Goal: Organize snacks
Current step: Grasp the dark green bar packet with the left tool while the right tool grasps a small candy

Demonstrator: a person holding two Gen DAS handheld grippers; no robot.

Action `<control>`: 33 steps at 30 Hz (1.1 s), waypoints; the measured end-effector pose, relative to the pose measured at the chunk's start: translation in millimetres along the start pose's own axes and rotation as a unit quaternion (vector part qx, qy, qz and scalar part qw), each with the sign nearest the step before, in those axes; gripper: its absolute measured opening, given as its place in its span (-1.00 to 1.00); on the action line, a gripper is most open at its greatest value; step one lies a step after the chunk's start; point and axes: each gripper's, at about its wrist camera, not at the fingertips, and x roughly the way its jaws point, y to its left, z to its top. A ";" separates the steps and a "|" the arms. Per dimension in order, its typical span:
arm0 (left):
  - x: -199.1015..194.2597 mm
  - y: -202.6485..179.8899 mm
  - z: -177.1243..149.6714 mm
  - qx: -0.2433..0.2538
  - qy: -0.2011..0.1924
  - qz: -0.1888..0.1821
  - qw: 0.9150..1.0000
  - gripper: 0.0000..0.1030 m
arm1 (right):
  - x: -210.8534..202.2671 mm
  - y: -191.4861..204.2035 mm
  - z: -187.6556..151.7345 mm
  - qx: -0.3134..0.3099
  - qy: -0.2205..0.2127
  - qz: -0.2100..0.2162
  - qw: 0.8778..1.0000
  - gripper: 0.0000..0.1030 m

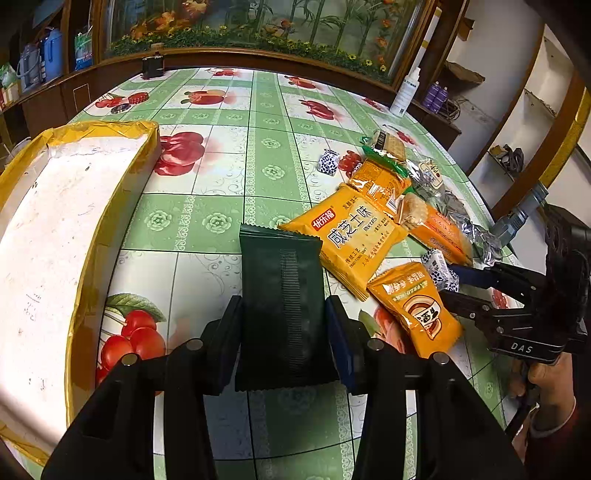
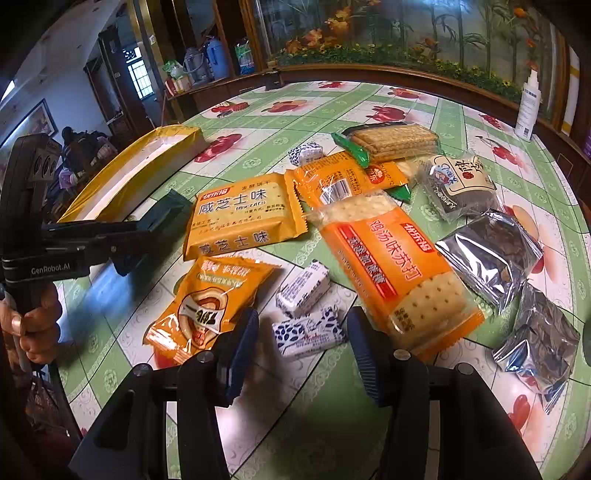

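Observation:
My left gripper (image 1: 284, 328) is shut on a dark green snack packet (image 1: 280, 295), held just above the table right of the yellow-rimmed white box (image 1: 44, 236). From the right wrist view the left gripper (image 2: 147, 229) and green packet (image 2: 173, 205) sit beside the box (image 2: 147, 158). My right gripper (image 2: 303, 339) is open, its fingers either side of a blue-and-white candy (image 2: 308, 332) on the table. Snacks lie in a pile: a yellow biscuit pack (image 2: 240, 218), an orange cracker pack (image 2: 399, 269), an orange bun pack (image 2: 207, 306), silver foil packs (image 2: 491, 251).
The table has a green checked fruit-print cloth (image 1: 229, 173). A white spray bottle (image 2: 528, 107) stands at the far right edge. A wooden cabinet with a painted panel (image 1: 258, 29) runs behind the table. A small dark object (image 1: 152, 66) sits at the far edge.

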 end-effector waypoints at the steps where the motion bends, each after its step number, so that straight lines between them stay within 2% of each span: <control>1: -0.7 -0.4 -0.4 0.000 -0.001 -0.001 1.000 -0.18 | -0.4 -0.2 -0.4 -0.001 0.000 -0.002 1.000 -0.15; 2: -1.5 -0.4 -0.9 -0.001 -0.001 -0.002 1.000 -0.18 | -1.1 -0.1 -1.5 -0.001 -0.002 -0.003 1.000 -0.29; 6: -12.7 0.5 -3.7 -0.002 -0.016 -0.008 1.000 -0.18 | -7.0 -0.5 -5.5 0.016 -0.016 0.009 1.000 -0.31; 9: -25.1 3.1 -6.4 -0.006 -0.029 -0.007 1.000 -0.18 | -26.4 1.5 -7.3 0.034 -0.049 0.022 0.998 -0.31; 13: -44.0 6.9 -9.7 -0.013 -0.045 0.013 0.999 -0.18 | -54.4 11.0 -1.7 0.038 -0.090 0.033 0.995 -0.31; 17: -69.8 16.7 -15.9 -0.020 -0.070 0.042 0.996 -0.18 | -62.7 29.9 9.3 0.022 -0.102 0.050 0.993 -0.31; 20: -87.2 33.4 -19.5 -0.038 -0.086 0.060 0.994 -0.18 | -57.5 49.6 17.1 0.009 -0.101 0.072 0.992 -0.32; 24: -105.3 62.2 -25.1 -0.070 -0.102 0.090 0.988 -0.18 | -39.8 79.3 32.3 0.000 -0.093 0.125 0.988 -0.32; 28: -116.7 97.6 -28.9 -0.111 -0.109 0.129 0.979 -0.18 | -19.2 125.8 56.5 -0.029 -0.088 0.177 0.980 -0.32; 33: -119.8 133.5 -32.8 -0.157 -0.110 0.159 0.968 -0.18 | 14.5 190.4 86.8 -0.062 -0.081 0.231 0.967 -0.32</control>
